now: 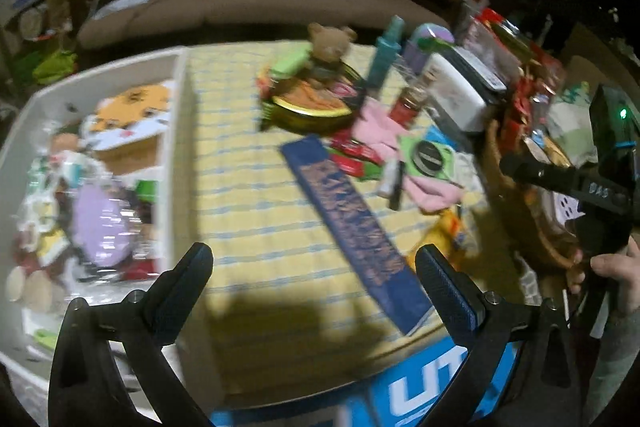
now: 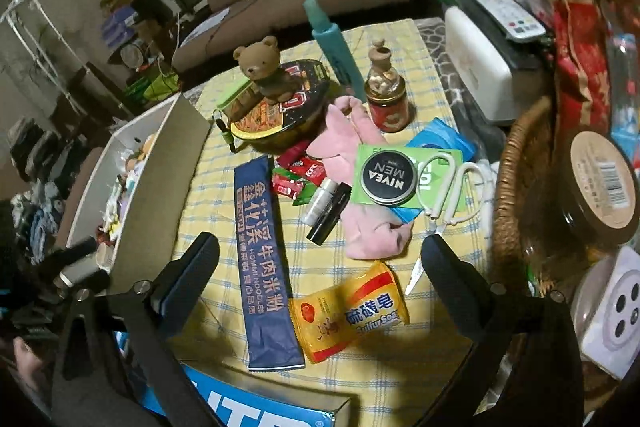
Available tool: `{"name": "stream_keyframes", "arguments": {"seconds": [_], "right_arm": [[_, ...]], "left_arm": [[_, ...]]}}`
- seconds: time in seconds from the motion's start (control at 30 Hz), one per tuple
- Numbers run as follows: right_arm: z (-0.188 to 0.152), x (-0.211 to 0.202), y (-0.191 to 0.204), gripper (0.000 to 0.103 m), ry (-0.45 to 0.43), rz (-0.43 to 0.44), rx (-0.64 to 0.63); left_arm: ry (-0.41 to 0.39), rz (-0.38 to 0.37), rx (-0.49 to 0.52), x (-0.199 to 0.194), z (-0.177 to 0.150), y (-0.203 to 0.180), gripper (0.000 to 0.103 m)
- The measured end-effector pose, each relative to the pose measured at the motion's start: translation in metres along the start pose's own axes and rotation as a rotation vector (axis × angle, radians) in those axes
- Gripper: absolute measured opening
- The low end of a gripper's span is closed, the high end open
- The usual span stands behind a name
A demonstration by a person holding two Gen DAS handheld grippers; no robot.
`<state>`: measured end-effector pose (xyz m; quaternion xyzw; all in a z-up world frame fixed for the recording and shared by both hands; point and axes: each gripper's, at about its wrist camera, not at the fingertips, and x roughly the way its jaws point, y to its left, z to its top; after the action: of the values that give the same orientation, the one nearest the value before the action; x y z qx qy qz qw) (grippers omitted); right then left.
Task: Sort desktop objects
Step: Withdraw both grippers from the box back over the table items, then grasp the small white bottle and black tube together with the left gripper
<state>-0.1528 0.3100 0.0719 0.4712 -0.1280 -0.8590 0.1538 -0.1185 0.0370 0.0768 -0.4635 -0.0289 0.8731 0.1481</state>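
While the tabletop [image 2: 400, 379], lying under a yellow checked cloth, is carrying the unsorted lot, both claws are hanging above its near edge, wide and holding nothing

- Left claw [image 1: 314, 277]: gaping over bare cloth beside the white bin [image 1: 178, 131]; this view is blurring, so it is probably travelling
- Right claw [image 2: 320, 267]: gaping above the yellow soap packet [image 2: 352, 311] and the blue noodle pack [image 2: 262, 259], the two items lying nearest the near edge, likely being lined up as the next pick
- White bin: sitting along the left edge, already holding a jumble of small goods, evidently serving as the destination
- Centre cluster: black Nivea tin [image 2: 387, 177] resting on a green packet; white scissors [image 2: 448, 195] lying just beside it, blades pointing to the near edge; pink cloth [image 2: 372, 231] spreading under the tin's packet; red sachets [image 2: 298, 175] and a black tube [image 2: 330, 213] lying between noodle pack and cloth
- Far edge: brown bear figure [image 2: 262, 67] sitting on an instant-noodle bowl [image 2: 280, 111]; teal bottle [image 2: 334, 47] and small red jar [image 2: 388, 99] standing upright
- Right edge: wicker basket [image 2: 516, 187] holding a brown lidded tub [image 2: 600, 183], seemingly a second collecting place
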Motion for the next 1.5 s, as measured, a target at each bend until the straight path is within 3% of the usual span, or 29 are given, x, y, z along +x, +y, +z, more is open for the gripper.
{"name": "stream_keyframes", "arguments": {"seconds": [0.17,0.27,0.37,0.5,0.7,0.87,0.97,1.0,1.03,1.07,1.13,1.27,1.5], "right_arm": [[0.002,-0.002,-0.008,0.100,-0.008,0.049,0.022],[0.001,0.002,-0.014,0.100,0.006,0.060,0.036],[0.000,0.006,-0.022,0.098,0.015,0.080,0.059],[0.000,0.007,-0.033,0.095,0.019,0.100,0.077],[-0.002,0.011,-0.051,0.095,0.027,0.123,0.114],[-0.004,0.016,-0.062,0.095,0.038,0.128,0.131],[-0.004,0.016,-0.064,0.095,0.039,0.127,0.129],[-0.004,0.017,-0.065,0.095,0.040,0.126,0.128],[-0.004,0.017,-0.065,0.095,0.041,0.125,0.128],[-0.004,0.017,-0.065,0.095,0.041,0.125,0.129],[-0.004,0.017,-0.065,0.095,0.041,0.125,0.132],[-0.004,0.017,-0.063,0.095,0.041,0.123,0.133],[-0.001,0.015,-0.050,0.095,0.034,0.142,0.123]], "left_arm": [[0.058,-0.153,0.046,0.050,0.015,-0.035,0.103],[0.093,-0.091,0.177,0.086,0.024,-0.067,0.103],[0.144,-0.105,0.184,0.119,0.036,-0.078,0.098],[0.137,-0.071,0.232,0.141,0.049,-0.092,0.080],[0.179,-0.046,0.371,0.175,0.054,-0.113,0.074],[0.236,-0.041,0.402,0.200,0.050,-0.116,0.069],[0.218,-0.009,0.438,0.202,0.046,-0.120,0.069],[0.219,-0.007,0.435,0.202,0.046,-0.120,0.065],[0.214,0.000,0.431,0.200,0.047,-0.118,0.056],[0.196,0.022,0.424,0.197,0.050,-0.115,0.035],[0.180,-0.011,0.360,0.192,0.054,-0.104,0.035],[0.144,-0.043,0.325,0.177,0.049,-0.092,0.035],[0.096,-0.147,0.210,0.125,0.047,-0.070,0.035]]}}
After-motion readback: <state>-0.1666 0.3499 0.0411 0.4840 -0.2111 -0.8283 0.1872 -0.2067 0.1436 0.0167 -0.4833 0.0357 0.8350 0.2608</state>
